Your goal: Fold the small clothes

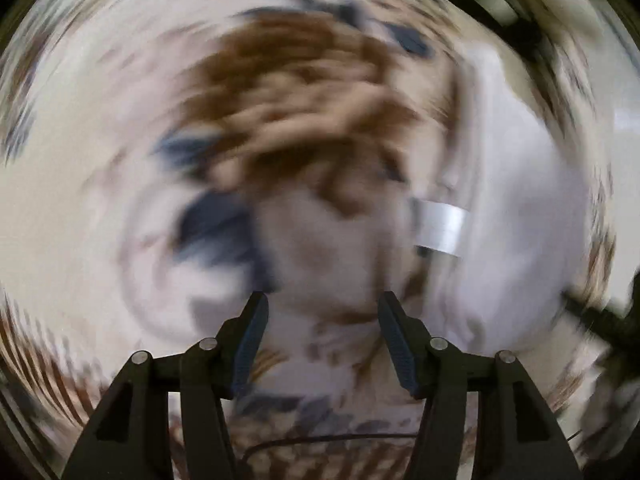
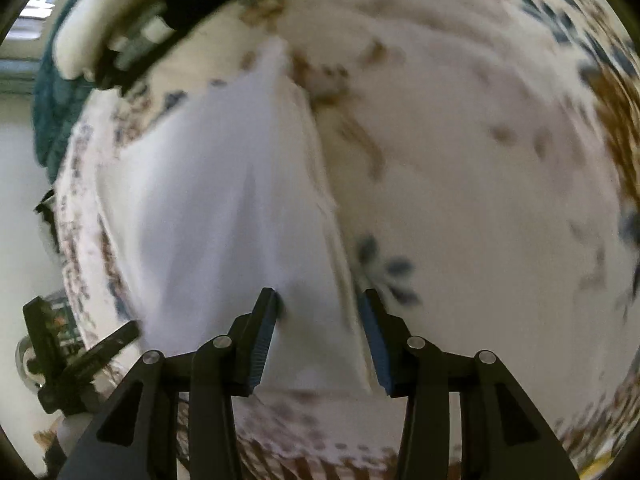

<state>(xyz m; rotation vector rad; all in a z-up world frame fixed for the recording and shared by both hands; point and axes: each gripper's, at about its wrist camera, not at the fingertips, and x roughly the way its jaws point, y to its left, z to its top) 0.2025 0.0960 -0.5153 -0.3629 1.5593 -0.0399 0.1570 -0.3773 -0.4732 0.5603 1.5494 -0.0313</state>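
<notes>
Both wrist views are heavily smeared by motion, so fine detail is lost.

In the left wrist view, the left gripper [image 1: 322, 308] has its two fingers spread wide apart, with nothing between them. Ahead of it lies a patterned cloth surface [image 1: 304, 80] in cream, brown and blue. The white garment [image 1: 520, 200] lies ahead and off to the right of this gripper, well outside its fingers, with a pale rectangular tag [image 1: 440, 228] at its near edge.

In the right wrist view, the right gripper [image 2: 320, 308] is also wide open and holds nothing. The white garment [image 2: 224, 208] lies directly ahead and to its left, and the garment's right-hand edge runs down into the gap between the fingers. Whether the fingertips touch the fabric cannot be told. The patterned cloth surface [image 2: 480, 160] fills the area ahead and to the right. A dark piece of equipment [image 2: 60, 360] sits far to the left, too blurred to identify.

Likely risks, as a judgement: closing while moving this fast could miss the thin garment edge. It could also pinch the patterned cloth beneath and drag both layers. With the left gripper well apart from the garment, a one-sided lift could skew the fold.
</notes>
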